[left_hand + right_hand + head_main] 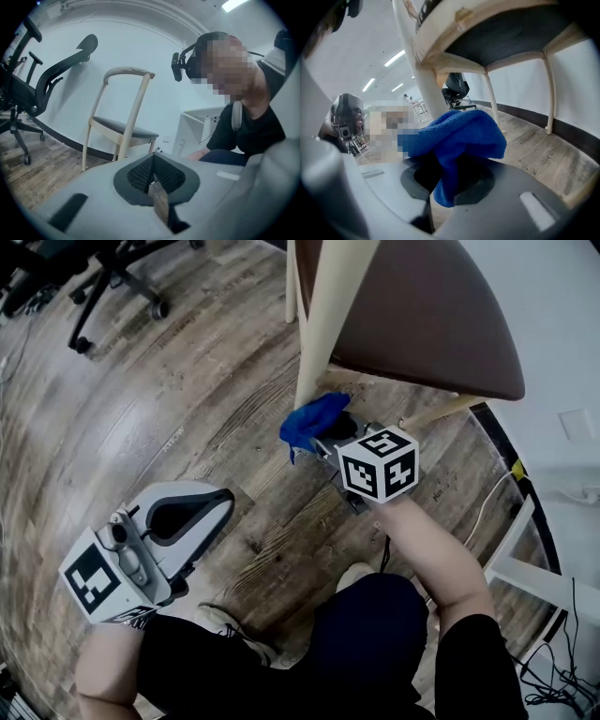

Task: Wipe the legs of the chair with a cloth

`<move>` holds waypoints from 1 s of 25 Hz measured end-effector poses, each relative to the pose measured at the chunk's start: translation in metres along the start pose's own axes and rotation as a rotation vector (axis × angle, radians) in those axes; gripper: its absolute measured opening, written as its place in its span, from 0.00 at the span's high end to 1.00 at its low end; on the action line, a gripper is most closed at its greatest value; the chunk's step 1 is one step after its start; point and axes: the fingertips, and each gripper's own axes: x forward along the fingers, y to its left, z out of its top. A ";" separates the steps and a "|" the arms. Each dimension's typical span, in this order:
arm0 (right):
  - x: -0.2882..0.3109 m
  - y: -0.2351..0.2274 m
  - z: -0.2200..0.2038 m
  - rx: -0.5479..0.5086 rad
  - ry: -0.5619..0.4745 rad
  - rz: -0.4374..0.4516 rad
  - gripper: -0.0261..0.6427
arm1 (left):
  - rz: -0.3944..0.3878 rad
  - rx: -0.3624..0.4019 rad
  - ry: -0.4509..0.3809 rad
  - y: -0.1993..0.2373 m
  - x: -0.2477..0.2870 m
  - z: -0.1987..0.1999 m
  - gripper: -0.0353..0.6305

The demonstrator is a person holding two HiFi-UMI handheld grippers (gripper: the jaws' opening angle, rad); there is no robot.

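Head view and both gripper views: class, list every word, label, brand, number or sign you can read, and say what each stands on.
No readable text in any view.
Right marker cube, on the right gripper: black-and-white square patterns only, not letters or numbers.
Left marker cube, on the left gripper: the same kind of pattern, no words.

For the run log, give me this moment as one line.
right claw: shut on blue cloth | blue cloth: at chair leg | left claw: shut, empty
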 end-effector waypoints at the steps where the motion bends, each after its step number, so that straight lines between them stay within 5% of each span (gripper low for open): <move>1: -0.006 0.005 0.010 -0.005 -0.021 0.004 0.86 | -0.006 0.003 -0.004 -0.001 0.003 0.001 0.95; 10: -0.057 0.047 0.084 0.012 -0.235 0.063 0.86 | -0.032 0.003 -0.001 -0.007 0.010 0.000 0.95; 17: -0.074 0.067 0.106 0.254 -0.297 0.225 0.86 | -0.026 0.010 -0.011 -0.007 0.009 0.003 0.95; 25: -0.121 0.014 0.111 0.301 -0.334 0.120 0.86 | -0.018 0.009 0.005 -0.006 0.011 -0.001 0.95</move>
